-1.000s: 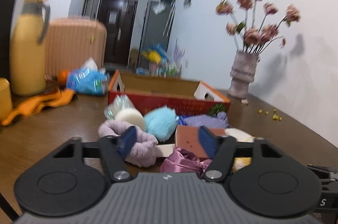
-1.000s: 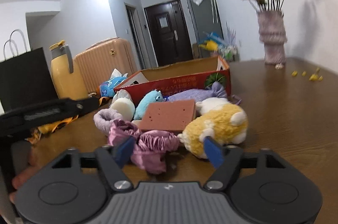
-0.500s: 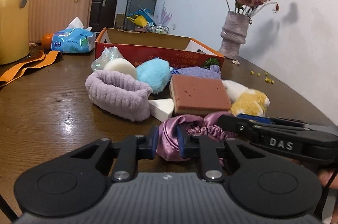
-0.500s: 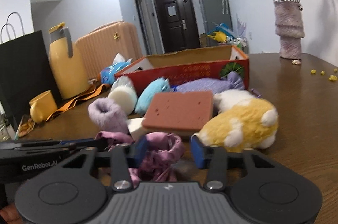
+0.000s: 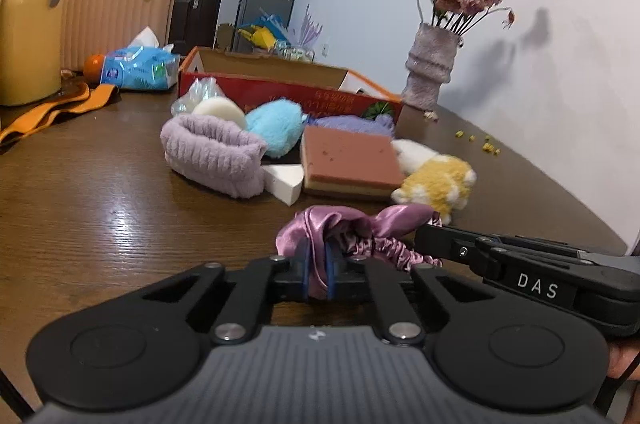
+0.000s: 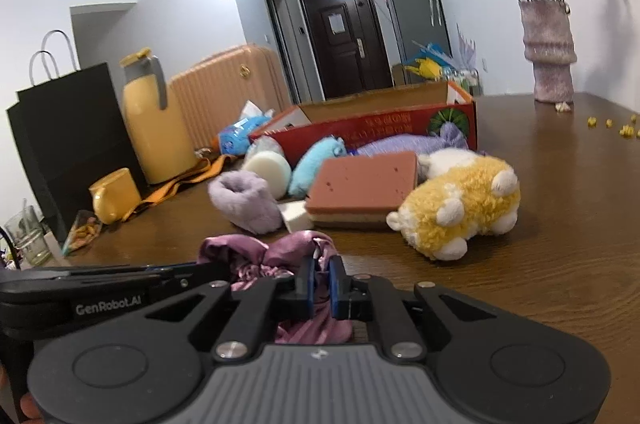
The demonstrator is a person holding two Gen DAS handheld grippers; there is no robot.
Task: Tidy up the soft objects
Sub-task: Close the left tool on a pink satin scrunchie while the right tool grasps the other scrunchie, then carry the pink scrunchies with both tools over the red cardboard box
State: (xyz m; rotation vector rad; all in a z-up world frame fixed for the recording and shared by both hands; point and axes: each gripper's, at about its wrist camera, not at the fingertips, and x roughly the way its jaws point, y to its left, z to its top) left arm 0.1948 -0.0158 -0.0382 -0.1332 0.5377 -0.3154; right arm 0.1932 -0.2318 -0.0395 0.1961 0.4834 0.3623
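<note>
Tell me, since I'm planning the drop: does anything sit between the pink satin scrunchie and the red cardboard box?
Yes. The scrunchie, gripped by both tools, has the brown sponge, the lilac headband and the yellow plush lying between it and the box.

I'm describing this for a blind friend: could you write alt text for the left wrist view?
The left gripper is shut on a purple satin scrunchie lying on a wooden table, and the right gripper reaches the scrunchie from the right. Behind lie a sponge, plush toys and an open red cardboard box.
</note>
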